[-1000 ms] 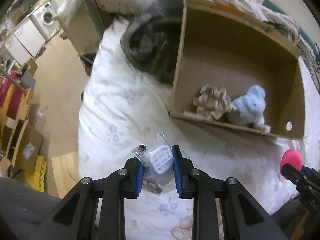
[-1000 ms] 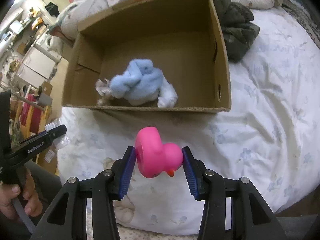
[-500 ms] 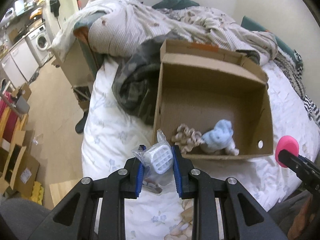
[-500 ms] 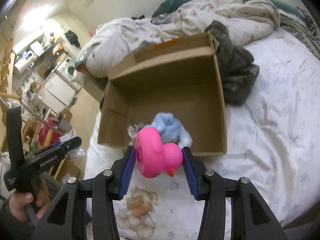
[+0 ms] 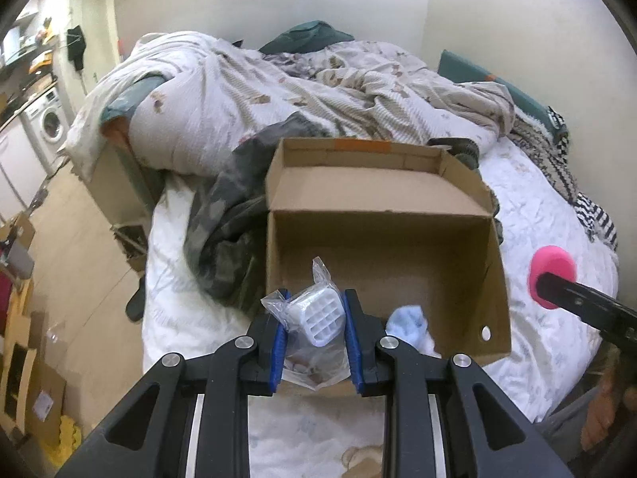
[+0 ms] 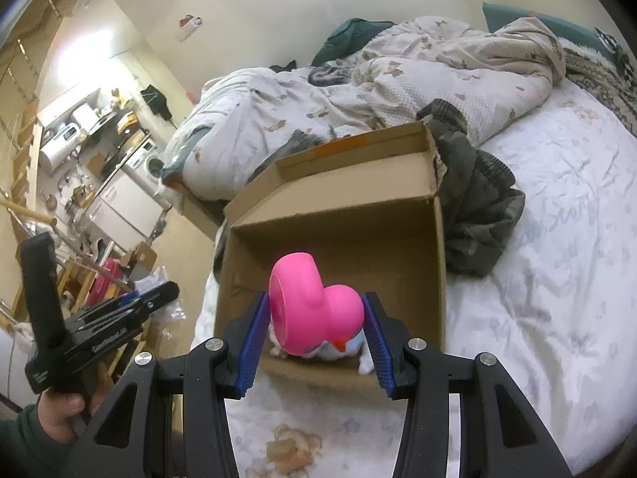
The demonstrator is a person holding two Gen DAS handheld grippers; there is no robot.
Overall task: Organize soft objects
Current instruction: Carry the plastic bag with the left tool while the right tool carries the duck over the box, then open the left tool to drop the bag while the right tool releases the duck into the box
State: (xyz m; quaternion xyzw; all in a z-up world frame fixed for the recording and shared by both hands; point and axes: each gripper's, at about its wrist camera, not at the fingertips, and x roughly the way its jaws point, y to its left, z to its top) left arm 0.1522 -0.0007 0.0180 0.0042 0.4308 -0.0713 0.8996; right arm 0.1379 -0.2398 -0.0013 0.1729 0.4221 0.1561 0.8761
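Note:
My left gripper [image 5: 314, 318] is shut on a clear plastic bag [image 5: 318, 330] holding a white gridded block, held up over the near left corner of the open cardboard box [image 5: 382, 199]. A light blue plush toy [image 5: 408, 324] lies inside the box by its near wall. My right gripper [image 6: 314, 320] is shut on a pink rubber duck [image 6: 314, 306], raised in front of the box [image 6: 338, 215], hiding most of the blue plush. In the left wrist view the duck [image 5: 551, 267] and the right gripper's arm show at the right edge. The left gripper [image 6: 131, 306] shows at the left of the right wrist view.
The box sits on a bed with a white flowered sheet [image 6: 557, 279]. A dark camouflage garment [image 5: 227, 231] lies against the box's left side and another dark garment [image 6: 477, 215] on its right. Crumpled bedding [image 5: 318, 91] piles up behind. Floor and cardboard lie left of the bed.
Both grippers have risen and tipped up with their loads still held. The box now sits lower in both views, and more of the bedding and wall behind shows.

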